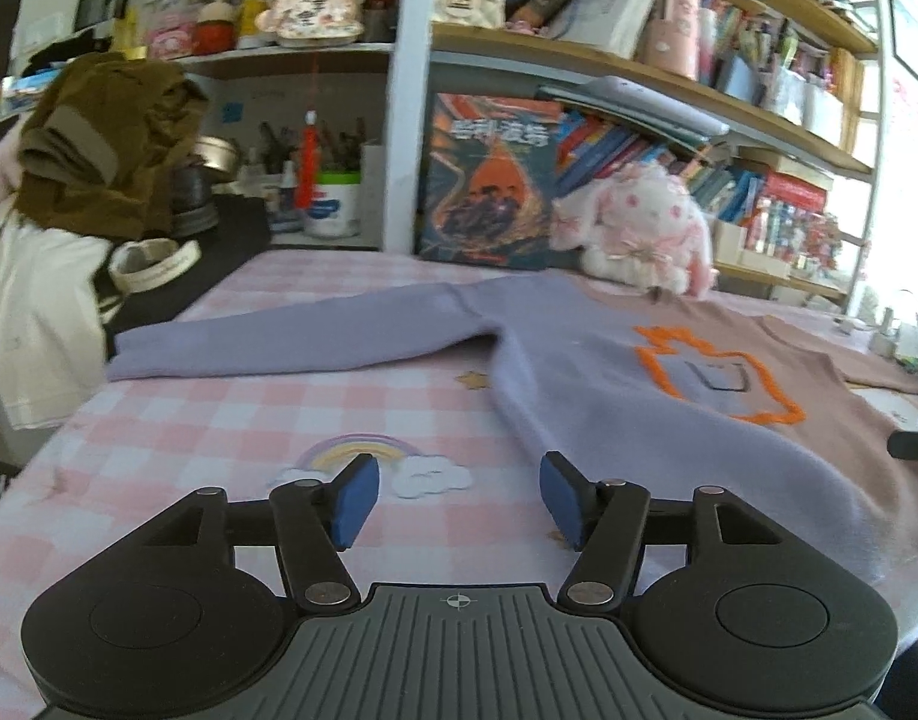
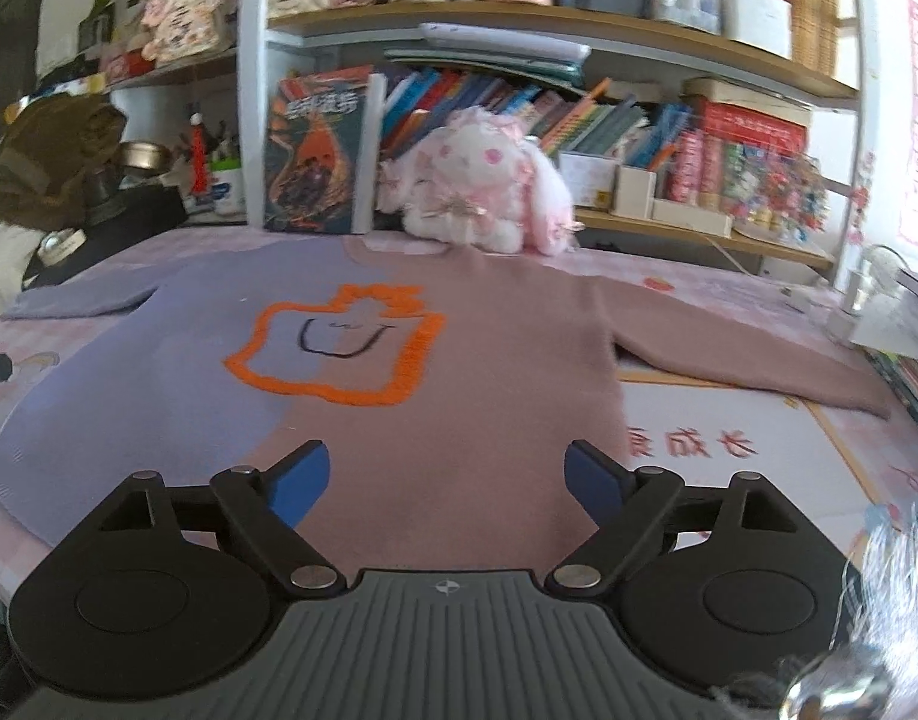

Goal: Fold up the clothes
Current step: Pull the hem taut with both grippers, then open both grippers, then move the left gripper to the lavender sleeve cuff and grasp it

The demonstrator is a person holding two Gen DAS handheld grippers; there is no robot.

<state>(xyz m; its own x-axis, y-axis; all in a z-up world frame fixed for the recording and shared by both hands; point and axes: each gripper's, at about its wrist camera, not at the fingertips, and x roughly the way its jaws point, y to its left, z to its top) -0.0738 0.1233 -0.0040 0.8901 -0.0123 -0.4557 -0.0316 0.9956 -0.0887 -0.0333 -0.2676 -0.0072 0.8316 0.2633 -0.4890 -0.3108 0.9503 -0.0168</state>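
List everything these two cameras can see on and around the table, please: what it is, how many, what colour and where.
sweater: one, half lilac, half dusty pink, orange outline on chest, spread flat on the table, sleeves out.
tablecloth: one, pink and white check, covers the table.
plush rabbit: one, white and pink, behind the sweater's collar.
large book: one, dark cover with orange, upright beside the rabbit.
brown garment: one, heaped at far left.
bookshelves: crowded, many colours, behind the table.
left tongs: open, nothing between.
right tongs: open, nothing between.

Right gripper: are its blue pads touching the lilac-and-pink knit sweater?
Cannot tell. The right wrist view shows the right gripper open over the lilac-and-pink knit sweater, nothing pinched, but not whether the pads rest on it.
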